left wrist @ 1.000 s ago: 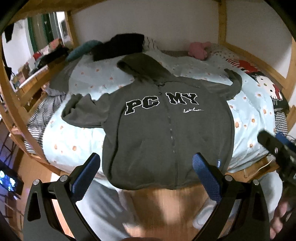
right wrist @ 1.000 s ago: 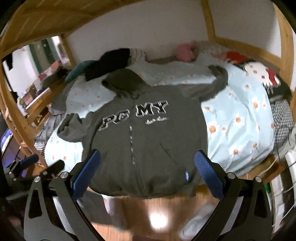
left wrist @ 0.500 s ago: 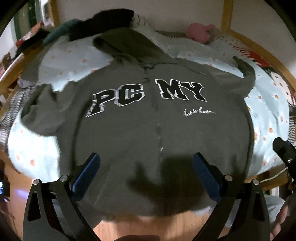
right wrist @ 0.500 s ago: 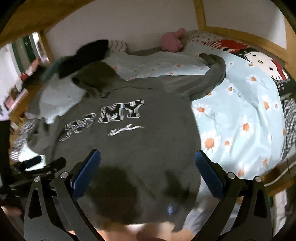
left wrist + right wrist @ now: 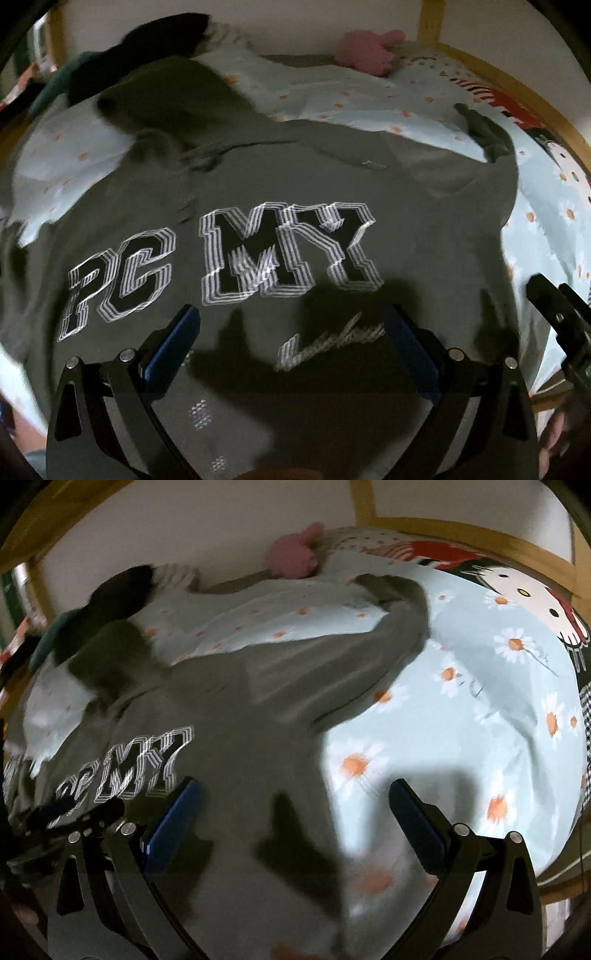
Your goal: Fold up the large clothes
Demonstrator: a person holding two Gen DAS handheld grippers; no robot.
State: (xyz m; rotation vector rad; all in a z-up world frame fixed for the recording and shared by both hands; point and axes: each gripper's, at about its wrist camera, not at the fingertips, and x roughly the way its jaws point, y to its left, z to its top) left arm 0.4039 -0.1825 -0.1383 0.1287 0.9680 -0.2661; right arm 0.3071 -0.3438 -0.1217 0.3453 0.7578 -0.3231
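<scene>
A grey zip hoodie (image 5: 303,184) with "PC MY" lettering lies front up and spread flat on the bed; it also shows in the right wrist view (image 5: 240,716). Its right sleeve (image 5: 388,627) stretches toward the far right corner. My left gripper (image 5: 291,343) is open and empty, hovering over the chest lettering. My right gripper (image 5: 291,816) is open and empty, over the hoodie's right side where it meets the sheet. The right gripper also shows at the right edge of the left wrist view (image 5: 557,317). Both views are blurred.
The bed has a light blue daisy sheet (image 5: 461,709) inside a wooden frame (image 5: 461,535). A pink plush toy (image 5: 369,50) and dark clothes (image 5: 140,48) lie near the wall. A Hello Kitty cushion (image 5: 517,590) sits at the right.
Both grippers have moved forward and down over the bed, from past the hoodie's hem to above its chest and right side. Both stay open. The hoodie has not moved.
</scene>
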